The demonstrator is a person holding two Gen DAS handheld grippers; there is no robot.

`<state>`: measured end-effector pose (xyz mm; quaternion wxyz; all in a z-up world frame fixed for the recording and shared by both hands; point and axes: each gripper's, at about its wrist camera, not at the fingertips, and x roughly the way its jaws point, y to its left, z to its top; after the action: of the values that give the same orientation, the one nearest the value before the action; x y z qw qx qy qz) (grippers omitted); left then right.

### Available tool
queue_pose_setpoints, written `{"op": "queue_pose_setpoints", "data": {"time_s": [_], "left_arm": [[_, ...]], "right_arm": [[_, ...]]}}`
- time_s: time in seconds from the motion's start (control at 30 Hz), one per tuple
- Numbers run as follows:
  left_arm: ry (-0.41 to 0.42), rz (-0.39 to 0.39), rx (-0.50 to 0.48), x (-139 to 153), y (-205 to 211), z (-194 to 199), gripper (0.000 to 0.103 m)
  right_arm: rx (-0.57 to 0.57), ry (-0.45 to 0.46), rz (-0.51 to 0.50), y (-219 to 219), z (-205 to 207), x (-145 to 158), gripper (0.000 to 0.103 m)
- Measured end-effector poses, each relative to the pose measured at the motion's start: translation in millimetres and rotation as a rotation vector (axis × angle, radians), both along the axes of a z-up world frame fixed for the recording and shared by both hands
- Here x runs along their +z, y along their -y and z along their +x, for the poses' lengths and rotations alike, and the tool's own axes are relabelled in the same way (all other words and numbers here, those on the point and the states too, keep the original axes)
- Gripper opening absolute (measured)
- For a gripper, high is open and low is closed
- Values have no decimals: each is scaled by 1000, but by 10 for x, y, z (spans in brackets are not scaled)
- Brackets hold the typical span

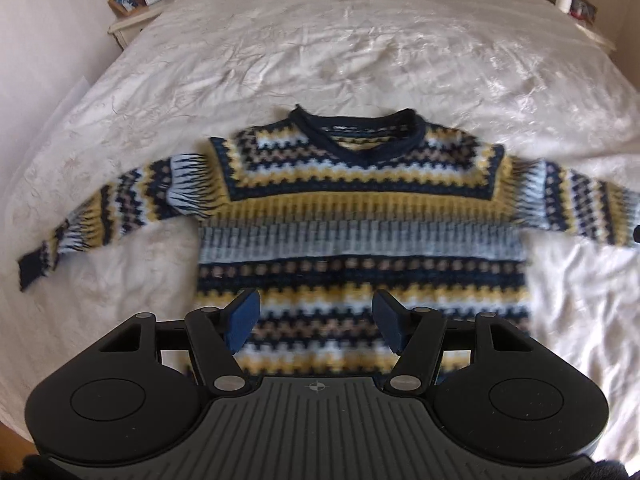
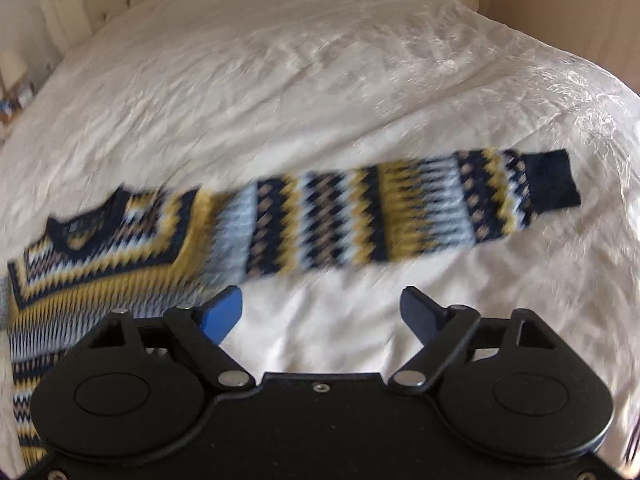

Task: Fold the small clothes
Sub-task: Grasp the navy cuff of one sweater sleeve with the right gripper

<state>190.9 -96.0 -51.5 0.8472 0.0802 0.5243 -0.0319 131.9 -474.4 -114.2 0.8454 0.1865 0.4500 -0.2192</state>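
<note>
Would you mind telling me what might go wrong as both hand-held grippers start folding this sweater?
1. The right hand-held gripper is open over bare bedspread, short of the sleeve; closing there may pinch bedding instead.
2. The left hand-held gripper hangs over the middle of the sweater, so a grab there would likely bunch it.
</note>
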Motion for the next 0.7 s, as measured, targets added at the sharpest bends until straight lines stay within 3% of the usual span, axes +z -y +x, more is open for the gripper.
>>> {"op": "queue_pose_setpoints", "data": {"time_s": [0.17,0.37,0.53,0.6,0.63,0.67,0.7], "left_arm": [[23,0,43,43,276,-30,61],[17,10,53,37,549,-31,61],[22,27,41,48,709,-11,61],[22,37,29,43,739,4,61],[25,41,22,47,746,11,61],[29,44,19,54,746,13,61],[38,48,18,65,736,13,61]], "right_arm": [[-37,-27,-76,809,-26,-82,75],[-113,-105,-199,1645,-97,-231,75],[-131,-147,-124,2109,-111,-483,75],[-124,-159,-24,2244,-87,-652,56],[-136,-163,2,2266,-86,-699,29],[-151,-159,15,2279,-84,-712,16],[-159,-126,48,2268,-95,-680,16]]}}
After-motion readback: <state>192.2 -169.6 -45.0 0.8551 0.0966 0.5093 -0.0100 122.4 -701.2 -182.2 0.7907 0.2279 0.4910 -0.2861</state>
